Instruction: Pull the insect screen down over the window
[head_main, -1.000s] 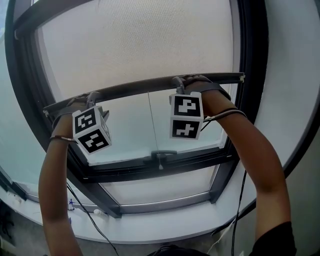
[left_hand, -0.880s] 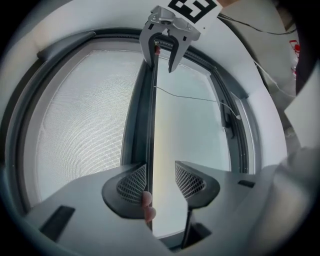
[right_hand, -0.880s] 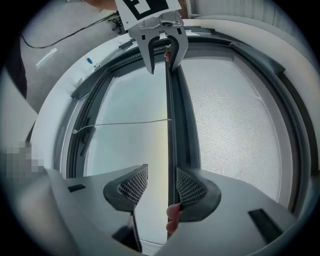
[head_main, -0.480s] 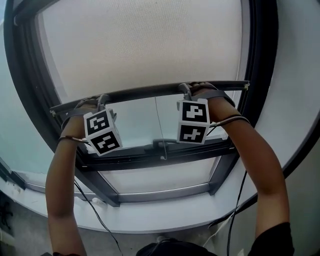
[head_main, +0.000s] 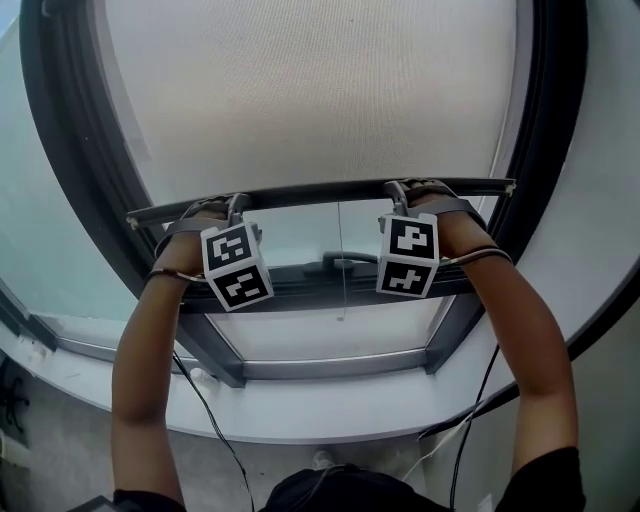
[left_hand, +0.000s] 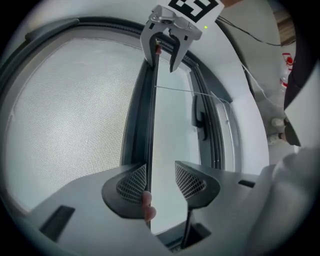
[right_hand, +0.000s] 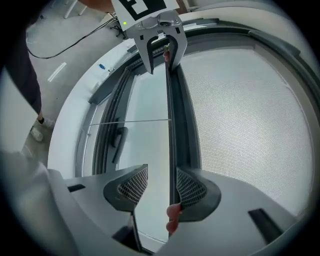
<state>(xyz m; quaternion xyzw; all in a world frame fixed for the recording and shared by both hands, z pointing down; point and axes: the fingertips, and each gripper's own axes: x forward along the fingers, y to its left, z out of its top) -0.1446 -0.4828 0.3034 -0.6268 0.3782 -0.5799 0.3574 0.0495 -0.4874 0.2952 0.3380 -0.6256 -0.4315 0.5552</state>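
Note:
The insect screen's pale mesh (head_main: 310, 90) covers the upper window, and its dark bottom bar (head_main: 320, 192) runs across the middle of the head view. My left gripper (head_main: 235, 204) and right gripper (head_main: 396, 188) both sit over that bar, one toward each end. In the left gripper view the bar (left_hand: 151, 115) passes between the open jaws of the left gripper (left_hand: 160, 177), lying against the left pad only. In the right gripper view the bar (right_hand: 169, 100) lies against the right pad of the right gripper (right_hand: 161, 182), with a gap to the other pad. A fingertip shows behind the bar at each gripper.
The window handle (head_main: 345, 262) sits on the dark frame just below the bar. A thin pull cord (head_main: 340, 290) hangs from the bar's middle. The white sill (head_main: 300, 415) curves below, with black cables (head_main: 205, 420) trailing over it. Dark frame posts stand at both sides.
Both grippers and the bottom bar have come down together. The mesh now covers more of the glass, and the bar is close above the handle.

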